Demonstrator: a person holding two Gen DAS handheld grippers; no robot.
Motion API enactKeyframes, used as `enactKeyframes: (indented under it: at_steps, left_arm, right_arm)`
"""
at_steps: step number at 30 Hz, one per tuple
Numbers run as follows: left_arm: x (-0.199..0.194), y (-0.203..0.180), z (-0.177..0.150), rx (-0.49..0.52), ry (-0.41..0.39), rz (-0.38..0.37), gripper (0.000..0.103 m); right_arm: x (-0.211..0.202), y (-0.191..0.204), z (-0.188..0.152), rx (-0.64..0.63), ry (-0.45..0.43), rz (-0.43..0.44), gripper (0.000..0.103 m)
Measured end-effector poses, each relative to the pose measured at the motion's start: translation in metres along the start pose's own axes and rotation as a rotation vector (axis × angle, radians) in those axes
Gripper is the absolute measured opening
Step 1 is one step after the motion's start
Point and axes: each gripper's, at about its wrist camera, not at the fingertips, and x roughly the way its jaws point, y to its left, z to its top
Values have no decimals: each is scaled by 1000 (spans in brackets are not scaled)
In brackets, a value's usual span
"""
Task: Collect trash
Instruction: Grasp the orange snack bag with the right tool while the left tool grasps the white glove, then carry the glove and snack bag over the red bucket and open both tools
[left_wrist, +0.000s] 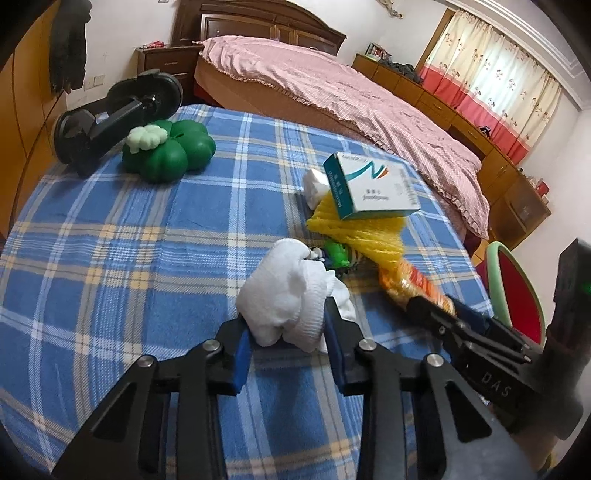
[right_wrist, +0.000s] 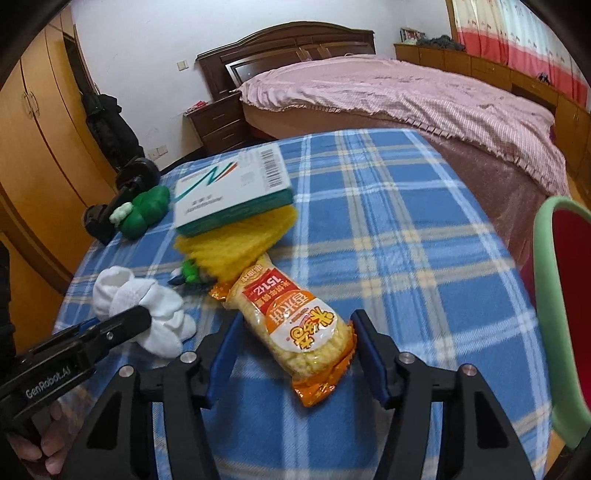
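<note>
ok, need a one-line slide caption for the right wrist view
Right gripper straddles an orange snack packet on the blue plaid tablecloth; left gripper grips crumpled white tissue.

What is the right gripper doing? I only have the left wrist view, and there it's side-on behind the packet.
Observer: The right gripper straddles the orange snack packet. The blue plaid cloth shows between one finger and the packet, so it isn't clamped.
Operator: Is my left grip seated?
Observer: In the right wrist view, the left gripper crosses the middle of the white wad, which bulges out on both sides.
</note>
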Motion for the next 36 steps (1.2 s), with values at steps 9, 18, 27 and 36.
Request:
enactKeyframes:
  at_steps: [9, 18, 27, 36]
  left_arm:
    - [-33, -10, -1, 24, -65, -29, 35]
    - [-63, -31, -4, 69, -115, -84, 35]
    - [-95, -62, -7, 134, -177, -143, 35]
    - [-118, -104, -2, 221, -249, -204, 35]
  right_arm:
    - [-33, -6, -22, 71, -21, 34, 62]
    - [-90, -18, -31, 145, -157, 19, 62]
    - [-144, -29, -37, 206, -282, 6, 62]
    - [-195, -42, -42, 246, -414, -55, 62]
